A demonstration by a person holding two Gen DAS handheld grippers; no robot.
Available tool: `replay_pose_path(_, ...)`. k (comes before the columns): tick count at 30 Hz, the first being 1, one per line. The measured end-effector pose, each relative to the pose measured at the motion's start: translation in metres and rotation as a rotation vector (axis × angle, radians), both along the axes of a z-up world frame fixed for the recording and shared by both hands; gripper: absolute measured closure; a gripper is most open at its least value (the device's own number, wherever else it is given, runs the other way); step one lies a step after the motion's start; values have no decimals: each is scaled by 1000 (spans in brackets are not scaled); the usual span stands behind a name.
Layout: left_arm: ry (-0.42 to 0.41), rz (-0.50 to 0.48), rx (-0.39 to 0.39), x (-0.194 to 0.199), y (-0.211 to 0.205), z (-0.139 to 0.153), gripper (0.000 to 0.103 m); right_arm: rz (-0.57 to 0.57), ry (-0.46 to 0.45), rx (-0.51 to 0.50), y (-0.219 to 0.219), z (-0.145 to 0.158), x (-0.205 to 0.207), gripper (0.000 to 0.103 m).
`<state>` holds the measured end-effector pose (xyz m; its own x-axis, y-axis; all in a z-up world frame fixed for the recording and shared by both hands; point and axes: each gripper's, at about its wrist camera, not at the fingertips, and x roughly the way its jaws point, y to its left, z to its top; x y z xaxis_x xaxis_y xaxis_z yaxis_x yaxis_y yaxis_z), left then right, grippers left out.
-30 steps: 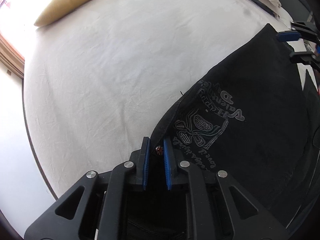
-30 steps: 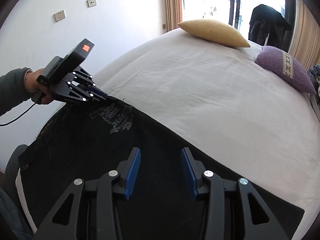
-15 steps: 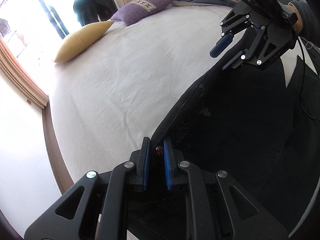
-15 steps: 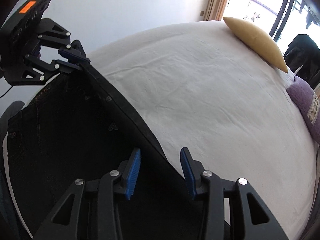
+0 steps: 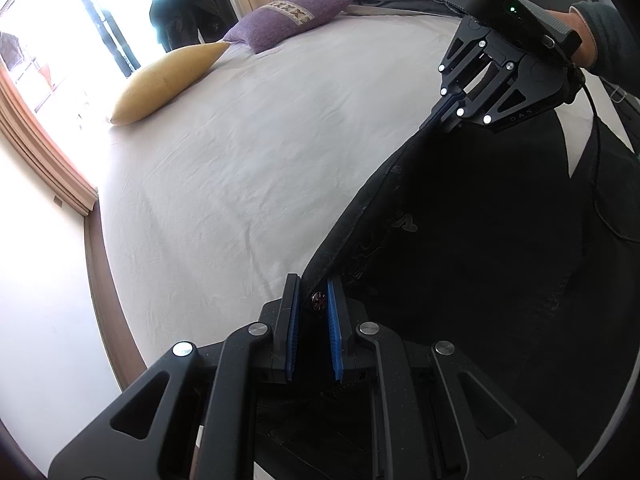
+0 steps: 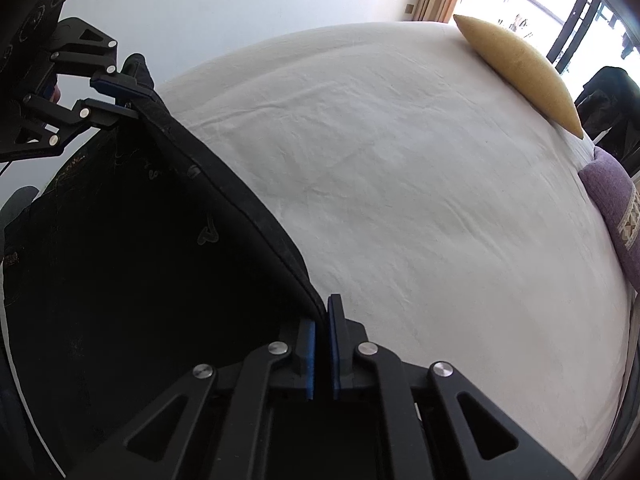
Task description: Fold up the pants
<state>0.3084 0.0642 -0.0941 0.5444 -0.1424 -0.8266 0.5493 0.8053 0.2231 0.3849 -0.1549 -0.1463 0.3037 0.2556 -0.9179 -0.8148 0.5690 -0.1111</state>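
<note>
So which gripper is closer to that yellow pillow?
Hard to call. The left gripper and the right gripper both grip the pants edge, each far across the sheet from the yellow pillow.

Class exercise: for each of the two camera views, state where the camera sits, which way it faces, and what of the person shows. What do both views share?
Left wrist: on the left gripper, facing down across the bed; the person's sleeve shows.
Right wrist: on the right gripper, jaws just closed on the black pants, facing down over the white sheet; no body part clearly shows.
Shared: pants, bed, yellow pillow, purple pillow, each other's gripper.
</note>
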Motion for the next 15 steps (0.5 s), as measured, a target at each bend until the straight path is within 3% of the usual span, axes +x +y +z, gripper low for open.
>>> replay_pose_path(7, -18, 12, -11, -16, -3, 15, 92, -23, -59, 4, 7, 14, -28, 100)
replay_pose_path(15, -23, 4, -43, -62, -9, 32, 92, -79, -77, 94, 12, 27, -71, 100)
